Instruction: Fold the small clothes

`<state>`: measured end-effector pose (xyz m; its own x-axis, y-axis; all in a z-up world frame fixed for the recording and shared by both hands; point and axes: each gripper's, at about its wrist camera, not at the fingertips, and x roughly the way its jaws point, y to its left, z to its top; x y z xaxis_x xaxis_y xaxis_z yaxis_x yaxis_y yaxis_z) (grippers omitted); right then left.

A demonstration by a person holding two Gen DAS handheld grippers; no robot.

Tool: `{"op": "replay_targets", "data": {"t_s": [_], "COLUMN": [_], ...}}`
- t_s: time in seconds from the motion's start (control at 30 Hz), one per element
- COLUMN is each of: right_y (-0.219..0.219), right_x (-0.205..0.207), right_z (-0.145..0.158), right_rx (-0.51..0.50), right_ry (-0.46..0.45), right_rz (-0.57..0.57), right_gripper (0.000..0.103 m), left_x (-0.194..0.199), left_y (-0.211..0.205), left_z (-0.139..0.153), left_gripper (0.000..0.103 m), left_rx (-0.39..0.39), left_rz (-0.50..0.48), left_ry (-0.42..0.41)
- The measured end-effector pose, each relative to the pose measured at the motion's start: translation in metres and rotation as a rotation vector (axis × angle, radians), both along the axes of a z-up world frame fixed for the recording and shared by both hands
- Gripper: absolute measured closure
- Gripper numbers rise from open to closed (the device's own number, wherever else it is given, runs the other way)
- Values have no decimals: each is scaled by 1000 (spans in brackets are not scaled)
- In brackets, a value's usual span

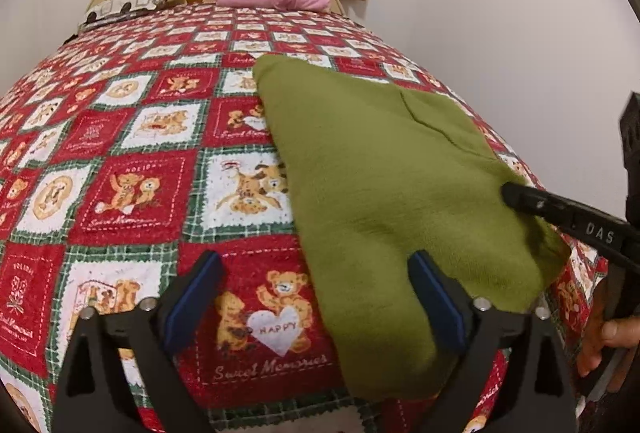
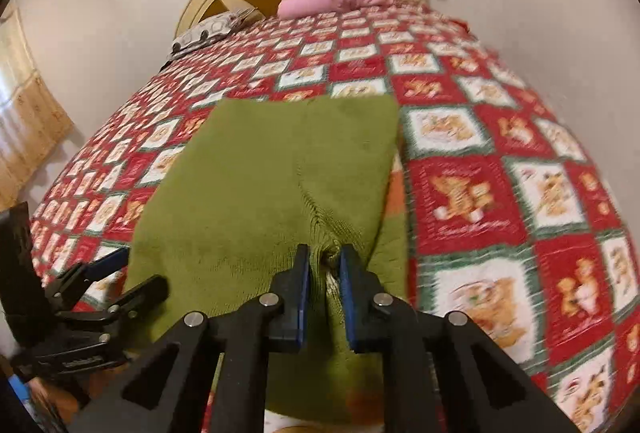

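Right gripper (image 2: 324, 265) pinched tight on green knit (image 2: 260, 173) near bed (image 1: 120, 161) edge; left gripper (image 1: 316, 273) wide open, empty. Imo lift slow, keep edges lined up.

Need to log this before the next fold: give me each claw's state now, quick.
Left claw: open, holding nothing; one finger rests over the green garment.
Right claw: shut on a pinch of the green garment.
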<state>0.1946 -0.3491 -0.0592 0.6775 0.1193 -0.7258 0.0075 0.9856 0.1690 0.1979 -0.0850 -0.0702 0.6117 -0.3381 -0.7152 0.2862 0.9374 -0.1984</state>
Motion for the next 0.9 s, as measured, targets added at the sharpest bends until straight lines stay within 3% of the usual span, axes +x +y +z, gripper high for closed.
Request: {"op": "replay_targets", "data": {"t_s": [0.13, 0.27, 0.37, 0.47, 0.57, 0.63, 0.77, 0.83, 0.9], "right_y": [-18, -14, -19, -28, -29, -16, 9, 4, -18], "right_x": [-2, -12, -11, -13, -3, 21, 74, 100, 110], "right_z": [-9, -17, -10, 15, 47, 51, 27, -2, -20], "right_rx": [-6, -39, -7, 44, 17, -26, -96, -175, -98], "right_ry": [15, 14, 38, -2, -114, -96, 2, 90, 104], "right_rz": [-55, -36, -3, -16, -67, -34, 63, 26, -8], "right_gripper": [90, 90, 88, 84, 84, 84, 84, 86, 94], "left_x": [-1, -7, 5, 27, 49, 59, 60, 57, 56], "left_y": [1, 2, 2, 3, 1, -2, -18, -28, -33], "left_z": [2, 24, 40, 41, 31, 26, 20, 15, 10], "left_gripper": [4, 5, 5, 5, 5, 5, 5, 4, 4], "left_rx": [-21, 9, 38, 66, 69, 45, 70, 107, 113], "left_rz": [-11, -30, -22, 23, 72, 101, 101, 89, 72], "left_ry": [7, -79, -120, -134, -91, -62, -50, -64, -55]}}
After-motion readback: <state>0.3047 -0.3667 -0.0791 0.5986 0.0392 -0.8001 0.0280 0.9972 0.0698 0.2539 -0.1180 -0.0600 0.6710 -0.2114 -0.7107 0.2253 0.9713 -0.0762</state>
